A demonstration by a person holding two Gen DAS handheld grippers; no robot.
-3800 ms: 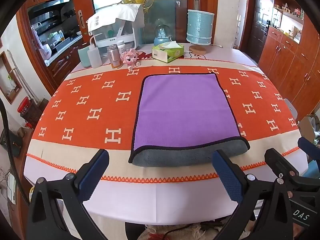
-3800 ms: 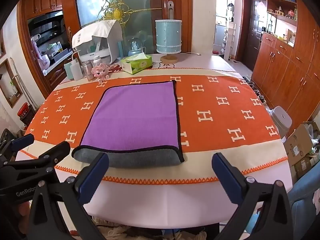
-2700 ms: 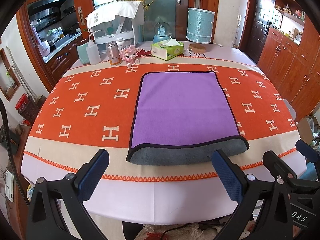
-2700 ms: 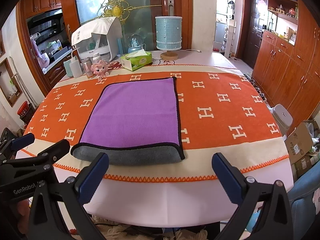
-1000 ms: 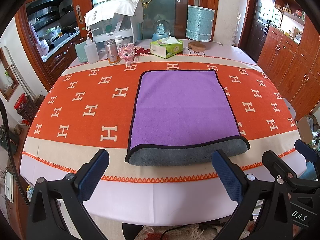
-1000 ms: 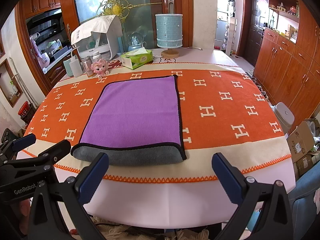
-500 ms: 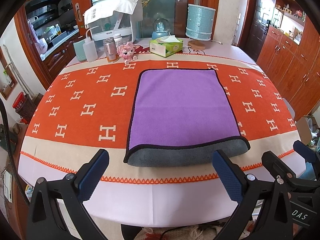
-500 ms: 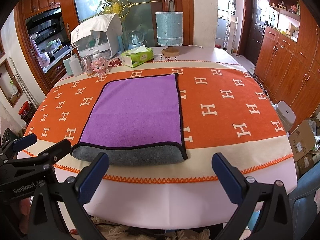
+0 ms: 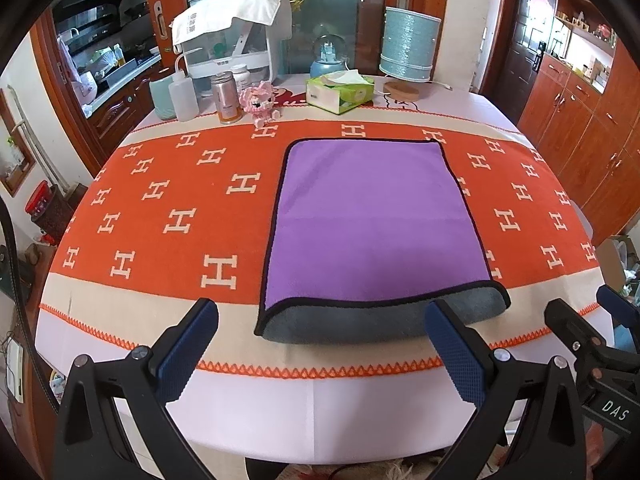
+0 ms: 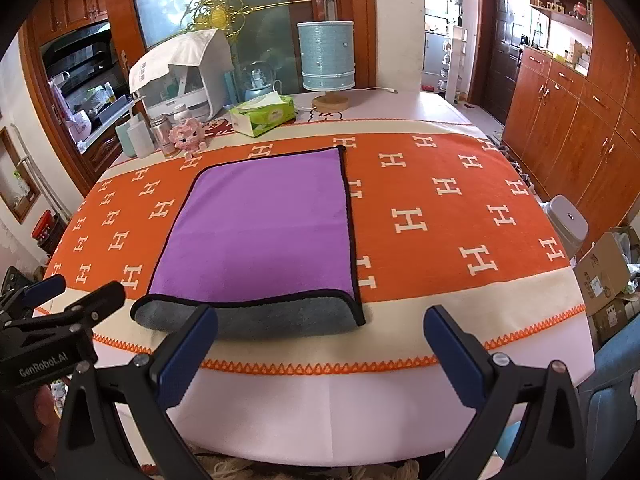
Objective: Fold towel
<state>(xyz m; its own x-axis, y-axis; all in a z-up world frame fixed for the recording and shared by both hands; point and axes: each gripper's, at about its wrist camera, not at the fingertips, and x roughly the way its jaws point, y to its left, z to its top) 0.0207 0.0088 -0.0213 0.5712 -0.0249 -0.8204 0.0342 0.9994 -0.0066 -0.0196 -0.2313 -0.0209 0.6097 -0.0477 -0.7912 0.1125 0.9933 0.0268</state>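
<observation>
Orange cloth (image 9: 168,184) with a white H pattern and cream borders covers the counter (image 9: 320,412); a zigzag orange trim runs along the near border, and pale white surface shows at the counter's near edge. Towel (image 9: 372,216), purple on top with black piping, lies flat near the middle of the cloth, folded once: its grey underside (image 9: 360,322) shows as a rounded fold at the near edge, resting on the cream border.

Far edge of the counter holds a green tissue box (image 9: 340,90), a blue cylindrical lamp (image 9: 408,48) on a wooden base, a snow globe (image 9: 328,58), a pink toy figure (image 9: 260,100), a metal canister (image 9: 226,98), a squeeze bottle (image 9: 182,94) and a white covered appliance (image 9: 236,44). Room behind: glass door with gold ornament, dark wood cabinets along the right, kitchen shelving to the left. Cardboard boxes (image 10: 604,276) and a grey stool (image 10: 566,224) sit on the floor to the right.

Left hand-held gripper (image 9: 320,354) hovers over the near edge of the counter, blue-padded fingers spread wide, level, holding nothing; the towel's fold lies just beyond and between the tips. Right hand-held gripper (image 10: 320,352) is likewise spread wide and empty, hovering beside it, towel's right near corner between its fingers, not touching.
</observation>
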